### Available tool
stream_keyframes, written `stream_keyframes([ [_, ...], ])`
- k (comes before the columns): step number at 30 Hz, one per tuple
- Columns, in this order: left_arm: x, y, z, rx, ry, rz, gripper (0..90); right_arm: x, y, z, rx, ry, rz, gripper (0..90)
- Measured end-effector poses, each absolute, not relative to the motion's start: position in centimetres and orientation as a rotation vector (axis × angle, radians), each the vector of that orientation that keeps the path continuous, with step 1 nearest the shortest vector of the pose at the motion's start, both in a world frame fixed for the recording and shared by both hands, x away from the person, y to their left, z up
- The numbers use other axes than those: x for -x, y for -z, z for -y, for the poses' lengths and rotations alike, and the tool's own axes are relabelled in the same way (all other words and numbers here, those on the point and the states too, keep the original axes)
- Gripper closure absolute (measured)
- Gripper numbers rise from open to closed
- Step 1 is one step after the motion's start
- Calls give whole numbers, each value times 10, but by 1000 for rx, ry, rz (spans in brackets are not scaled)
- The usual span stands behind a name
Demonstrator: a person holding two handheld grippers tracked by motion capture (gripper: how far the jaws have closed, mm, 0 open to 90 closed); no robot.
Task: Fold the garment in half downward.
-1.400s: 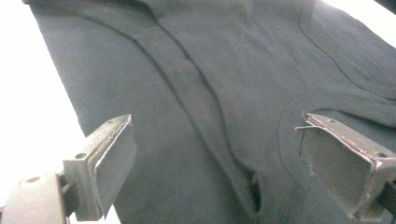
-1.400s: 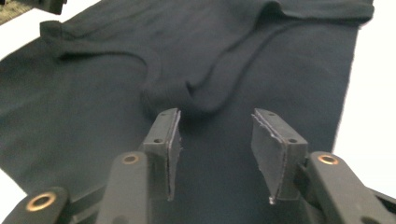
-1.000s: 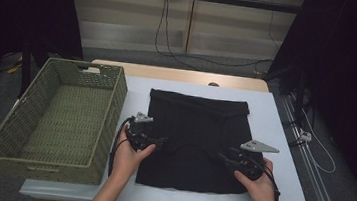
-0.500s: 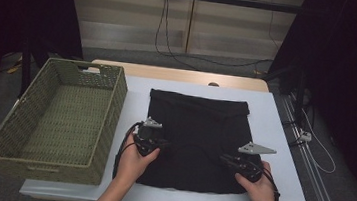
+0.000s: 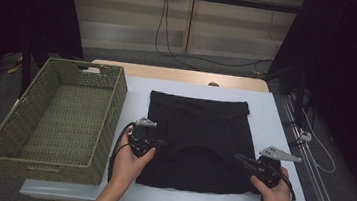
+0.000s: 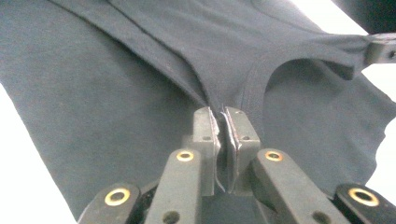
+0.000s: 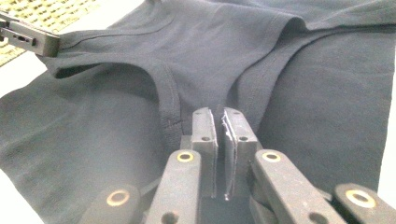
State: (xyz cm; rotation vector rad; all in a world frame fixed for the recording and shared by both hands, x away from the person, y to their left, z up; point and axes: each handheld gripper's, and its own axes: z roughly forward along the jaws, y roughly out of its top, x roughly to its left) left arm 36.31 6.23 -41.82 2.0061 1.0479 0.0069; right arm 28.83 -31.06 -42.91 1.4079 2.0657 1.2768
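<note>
Reaching in from near table edge, both forearms angled inward; left gripper (image 5: 162, 143) pointing right, jaws just closed, pinching black garment (image 5: 198, 128) at strap fold; right gripper (image 5: 240, 160) pointing left, jaws just closed, clamped on opposite strap; garment lying flat on white table (image 5: 275, 115), neckline stretched between grippers, beside wicker basket (image 5: 111, 98); no readable labels or writing

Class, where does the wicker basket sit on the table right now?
In the high view, the wicker basket stands at the table's left side, just left of the black garment and nearest the left tool.
</note>
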Motion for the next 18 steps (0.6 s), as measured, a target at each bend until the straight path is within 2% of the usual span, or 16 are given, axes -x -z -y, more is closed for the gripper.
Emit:
stream_keyframes([
  [18,-345,416,-70,-2014,31,-1037,848,-268,425,313,-1391,-1302,-2065,851],
])
